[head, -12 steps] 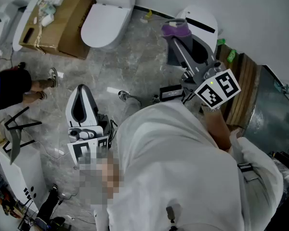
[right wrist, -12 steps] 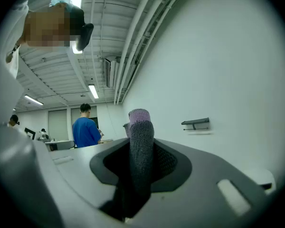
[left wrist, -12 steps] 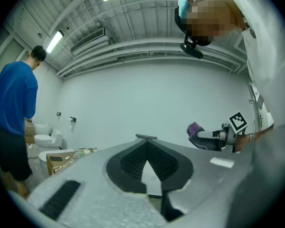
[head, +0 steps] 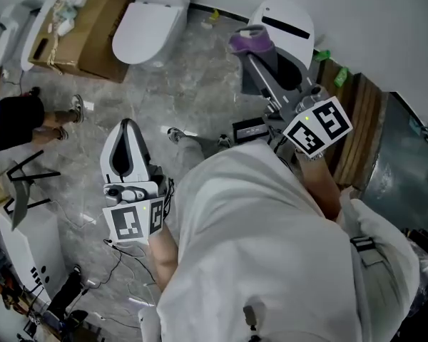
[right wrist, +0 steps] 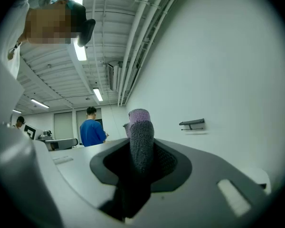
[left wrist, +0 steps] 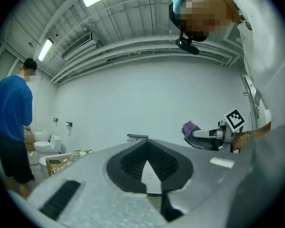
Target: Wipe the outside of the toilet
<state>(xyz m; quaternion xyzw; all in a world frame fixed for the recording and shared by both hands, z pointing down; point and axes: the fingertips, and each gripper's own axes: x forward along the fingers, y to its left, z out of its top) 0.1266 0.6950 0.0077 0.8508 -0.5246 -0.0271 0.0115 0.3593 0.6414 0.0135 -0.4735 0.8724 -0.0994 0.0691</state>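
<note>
While the wearer's white shirt (head: 271, 248) is filling the lower part of the head view, the grey marbled floor (head: 200, 98) is spreading out beyond it. The toilet (head: 146, 27) is standing at the far edge of that floor with its lid down, and a cardboard box (head: 85, 38) is sitting just beside it on its left. To the toilet's right, a second white fixture (head: 289, 20) is showing a black stripe. The right claw (head: 255, 57) is hovering in front of that fixture, well apart from the toilet, pinching a purple cloth (head: 248, 43). Nearer than the toilet, the left claw (head: 127, 127) is hanging empty over the floor, tips pressed together. Each claw's cube is showing black-and-white square markers (head: 317, 130).
</note>
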